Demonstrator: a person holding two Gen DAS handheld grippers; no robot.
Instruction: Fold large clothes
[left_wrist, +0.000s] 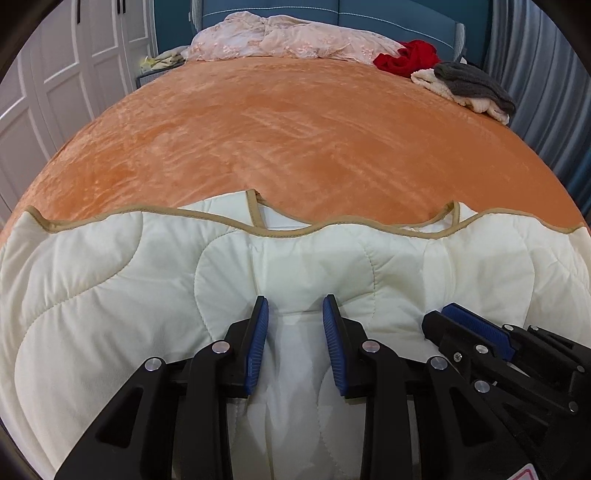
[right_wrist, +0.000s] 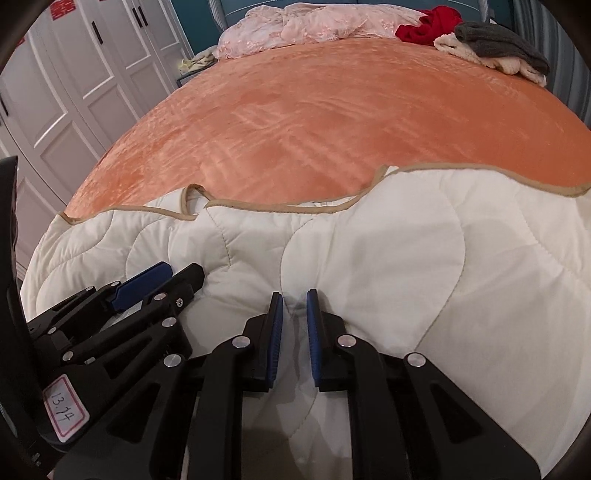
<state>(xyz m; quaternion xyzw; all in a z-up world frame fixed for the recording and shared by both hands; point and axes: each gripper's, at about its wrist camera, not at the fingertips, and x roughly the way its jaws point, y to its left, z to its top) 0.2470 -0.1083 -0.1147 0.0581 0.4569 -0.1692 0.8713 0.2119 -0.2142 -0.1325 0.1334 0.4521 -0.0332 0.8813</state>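
Reading "13.14" on left gripper's tag (right_wrist: 65, 409); lying crosswise at orange bed's (left_wrist: 295, 129) near edge, cream quilt (left_wrist: 110, 277); left gripper (left_wrist: 295, 343) and right gripper (right_wrist: 294, 332) both gaping, straddling fabric ridges.

We see a plush orange bedspread (left_wrist: 280, 140) covering the bed. At its far end lies a crumpled pink floral quilt (left_wrist: 291, 38); far right, a red garment (left_wrist: 406, 57) beside a grey knit (left_wrist: 472, 83) atop cream fleece (left_wrist: 480, 105). White panelled wardrobe doors (right_wrist: 74, 74) stand left.
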